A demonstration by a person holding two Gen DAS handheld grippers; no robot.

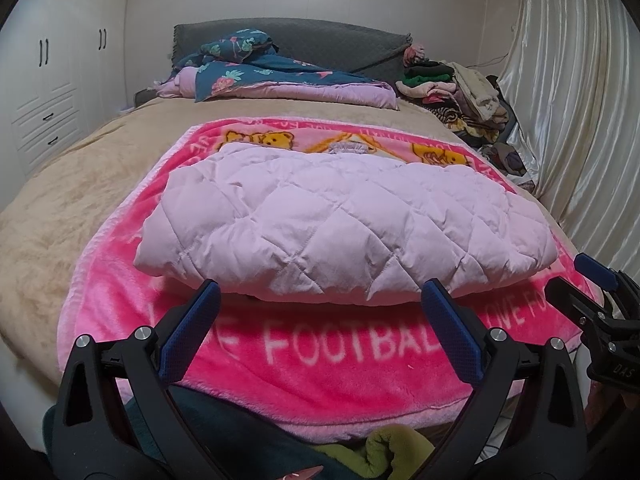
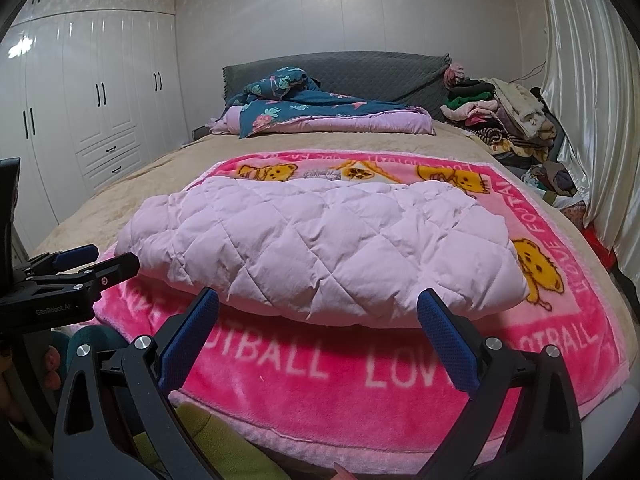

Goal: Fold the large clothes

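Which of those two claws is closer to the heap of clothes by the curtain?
Right. The right gripper sits on the clothes pile side; the left gripper is farther across the bed.

Jacket: folded lilac quilted padded jacket [image 2: 320,248] on pink fleece bear blanket [image 2: 400,384]
Right gripper [image 2: 318,310]: jaws wide apart, empty

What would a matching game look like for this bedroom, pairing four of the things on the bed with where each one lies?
Things:
1. pale lilac quilted padded jacket
2. bright pink fleece blanket with yellow bears
3. dark blue floral quilt with lilac lining
4. heap of mixed clothes

Places:
A. bunched up against the grey headboard
B. spread flat over the beige bed cover
C. far right corner of the bed, beside the curtain
D. folded, on top of the pink blanket

Pairs: 1-D, 2-B, 3-A, 4-C
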